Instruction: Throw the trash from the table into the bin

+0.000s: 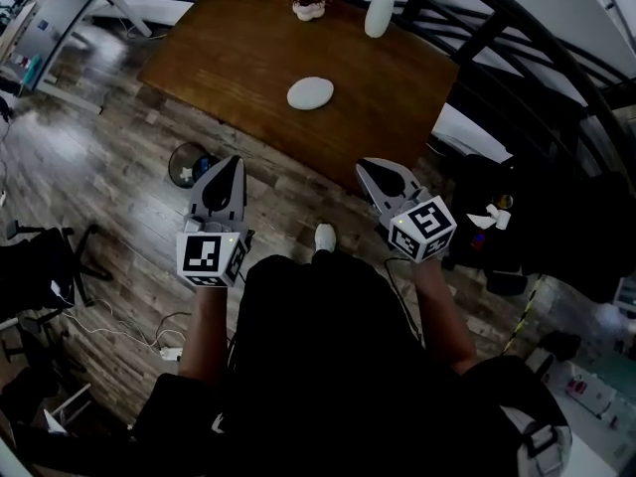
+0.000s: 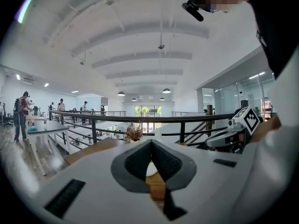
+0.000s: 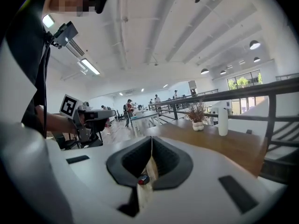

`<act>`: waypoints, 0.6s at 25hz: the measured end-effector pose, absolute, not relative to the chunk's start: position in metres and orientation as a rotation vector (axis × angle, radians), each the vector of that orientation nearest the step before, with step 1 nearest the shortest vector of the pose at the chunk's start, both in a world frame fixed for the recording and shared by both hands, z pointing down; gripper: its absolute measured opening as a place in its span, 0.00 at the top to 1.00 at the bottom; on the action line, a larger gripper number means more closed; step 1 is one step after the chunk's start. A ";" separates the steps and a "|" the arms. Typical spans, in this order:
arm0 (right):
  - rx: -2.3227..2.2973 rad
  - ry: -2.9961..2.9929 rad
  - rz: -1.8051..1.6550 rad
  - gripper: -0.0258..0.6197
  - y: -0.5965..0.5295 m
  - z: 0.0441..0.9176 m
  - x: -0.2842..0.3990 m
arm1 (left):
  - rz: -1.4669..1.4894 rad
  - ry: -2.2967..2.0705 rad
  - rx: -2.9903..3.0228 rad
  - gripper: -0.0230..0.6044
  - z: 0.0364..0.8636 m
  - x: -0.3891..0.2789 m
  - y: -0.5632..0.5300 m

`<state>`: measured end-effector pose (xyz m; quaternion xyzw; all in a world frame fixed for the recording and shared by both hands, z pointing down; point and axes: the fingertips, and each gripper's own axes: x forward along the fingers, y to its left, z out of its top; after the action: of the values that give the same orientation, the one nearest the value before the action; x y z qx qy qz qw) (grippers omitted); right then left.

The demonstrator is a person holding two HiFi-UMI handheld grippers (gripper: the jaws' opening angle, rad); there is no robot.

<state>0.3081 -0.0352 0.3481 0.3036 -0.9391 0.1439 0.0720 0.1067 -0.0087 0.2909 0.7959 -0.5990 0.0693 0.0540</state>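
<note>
Trash [image 1: 310, 92]: we see 1 white, oval lump lying flat on the wooden table [image 1: 229, 58], near the middle and apart from everything else on it. In the head view its long axis runs almost left to right, the right end tipped slightly toward the far edge. Any print on it is too small for us to read. A potted plant [image 1: 309, 9] and a white bottle [image 1: 379, 13] stand at the far edge. The bin [image 1: 187, 164] sits on the floor by the table's near left side. The left gripper [image 1: 234, 167] has its jaws closed tip to tip on nothing and hangs just beside the bin. The right gripper [image 1: 370, 170] is likewise clenched and empty. Both point toward the table, and each cube carries black-and-white square markers.
</note>
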 end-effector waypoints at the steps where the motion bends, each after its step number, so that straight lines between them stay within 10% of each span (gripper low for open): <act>1: 0.908 -2.824 0.440 0.94 -0.040 0.349 0.310 | 0.212 -1.818 2.405 0.95 0.293 0.108 -0.011; 15: 0.894 -2.792 0.504 0.94 -0.077 0.368 0.312 | 0.215 -1.896 2.255 0.95 0.318 0.091 -0.024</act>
<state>0.3124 -0.0772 0.3684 0.2995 -0.9353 0.1690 0.0832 0.0913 -0.0236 0.3180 0.7599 -0.6391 0.0726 0.0936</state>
